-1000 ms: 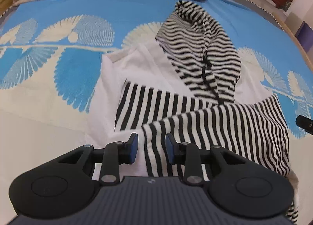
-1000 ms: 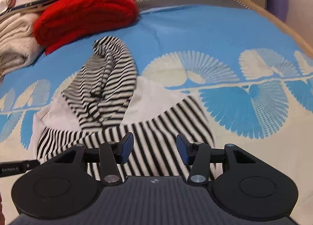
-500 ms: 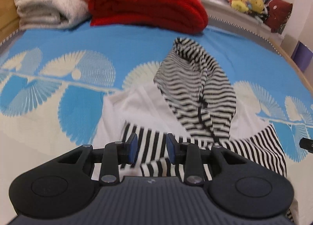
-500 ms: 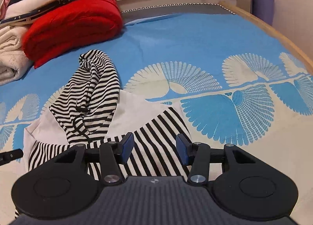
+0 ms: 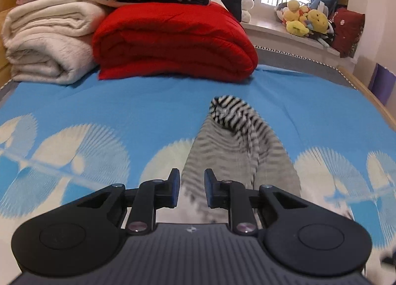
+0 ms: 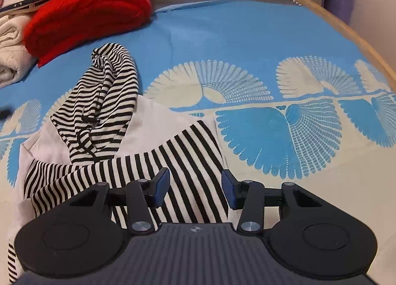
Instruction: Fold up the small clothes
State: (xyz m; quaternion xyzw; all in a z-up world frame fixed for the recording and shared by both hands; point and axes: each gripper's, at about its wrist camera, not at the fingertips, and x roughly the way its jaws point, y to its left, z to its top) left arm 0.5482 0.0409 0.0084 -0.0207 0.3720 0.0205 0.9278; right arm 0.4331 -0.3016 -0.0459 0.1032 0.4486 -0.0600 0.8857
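We judge the fold to be at an early-to-middle stage: the small striped hooded top (image 6: 118, 151) lies on the bed (image 6: 247, 45), on the blue sheet with pale fan patterns, and a striped sleeve or side panel (image 6: 173, 168) is already laid across the white body, while the striped hood (image 6: 109, 82) stretches out unfolded toward the red quilt (image 6: 86, 12). What is left, as far as we can tell, is to bring the hood down over the body and then double the bundle into a compact shape; nothing about the garment looks finished or squared off yet. Our left gripper (image 5: 189, 191) has its jaws narrowing to a slim gap at this moment, and blurred striped cloth of the hood (image 5: 235, 141) shows in the gap and beyond it, but we cannot tell whether the pads actually press on fabric, since the view there is smeared. Our right gripper (image 6: 195, 187) is spread moderately wide above the striped panel near the garment's lower edge; the cloth lies flat and undisturbed between and beyond its fingers, so we read it as holding nothing. The cream blanket (image 5: 47, 45) and the stacked bedding beside the quilt sit well apart from the top.
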